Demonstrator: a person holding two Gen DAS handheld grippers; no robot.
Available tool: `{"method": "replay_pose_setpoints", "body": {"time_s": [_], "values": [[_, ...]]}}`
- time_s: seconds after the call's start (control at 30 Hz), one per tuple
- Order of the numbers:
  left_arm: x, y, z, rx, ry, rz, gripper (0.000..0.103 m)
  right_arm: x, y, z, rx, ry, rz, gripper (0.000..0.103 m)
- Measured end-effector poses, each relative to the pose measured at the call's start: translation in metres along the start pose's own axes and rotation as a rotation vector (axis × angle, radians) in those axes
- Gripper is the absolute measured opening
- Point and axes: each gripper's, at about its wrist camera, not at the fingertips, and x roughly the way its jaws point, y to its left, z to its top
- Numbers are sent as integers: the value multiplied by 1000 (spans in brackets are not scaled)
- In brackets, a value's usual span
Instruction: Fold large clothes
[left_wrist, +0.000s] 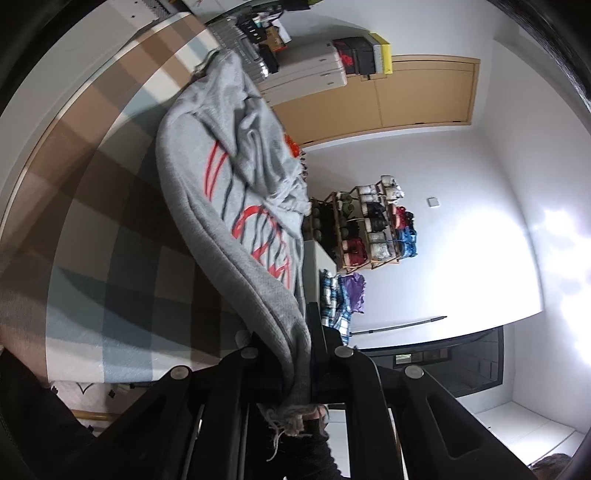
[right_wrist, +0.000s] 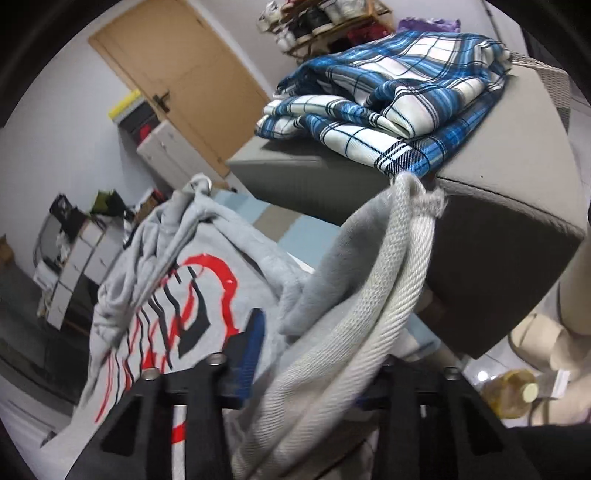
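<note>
A grey sweatshirt (left_wrist: 229, 177) with a red and black print hangs lifted above a checked blanket (left_wrist: 122, 229) in the left wrist view. My left gripper (left_wrist: 291, 332) is shut on its ribbed edge, and frayed threads trail below the fingers. In the right wrist view the same sweatshirt (right_wrist: 192, 295) drapes to the left. A thick ribbed band of it (right_wrist: 369, 288) runs up between the fingers of my right gripper (right_wrist: 314, 354), which is closed on it. One blue pad (right_wrist: 255, 339) shows on the left. The other finger is hidden behind the cloth.
A folded blue plaid shirt (right_wrist: 388, 99) lies on a grey padded block (right_wrist: 498, 221) just beyond the right gripper. A shoe rack (left_wrist: 369, 229), a wooden door (left_wrist: 406, 92) and drawer units (right_wrist: 74, 266) line the walls. A yellowish bottle (right_wrist: 513, 391) stands low at right.
</note>
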Motion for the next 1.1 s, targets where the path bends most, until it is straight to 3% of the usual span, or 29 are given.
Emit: {"method": "replay_pose_setpoints", "body": {"time_s": [0.03, 0.17, 0.43, 0.53, 0.77, 0.93, 1.0, 1.07, 1.1], "values": [[2, 2, -2, 2, 3, 12, 4, -2, -4, 2, -6, 3, 4, 17], [6, 20, -10, -22, 0, 72, 4, -2, -8, 8, -44, 56, 29, 9], [-1, 53, -13, -85, -27, 203, 4, 1, -8, 25, -3, 132, 143, 7], [0, 60, -13, -74, -34, 274, 4, 0, -2, 30, -34, 140, 147, 7], [11, 78, -17, -140, 38, 296, 4, 23, 7, 39, -123, 255, 123, 10], [19, 89, -17, -184, 75, 330, 15, 34, 1, 41, -103, 280, 180, 11], [20, 97, -18, -216, 87, 335, 37, 34, 2, 39, -117, 275, 178, 11], [20, 101, -18, -231, 87, 357, 50, 34, 2, 39, -123, 270, 183, 13], [20, 102, -18, -237, 86, 370, 51, 34, 2, 38, -120, 270, 188, 14]]}}
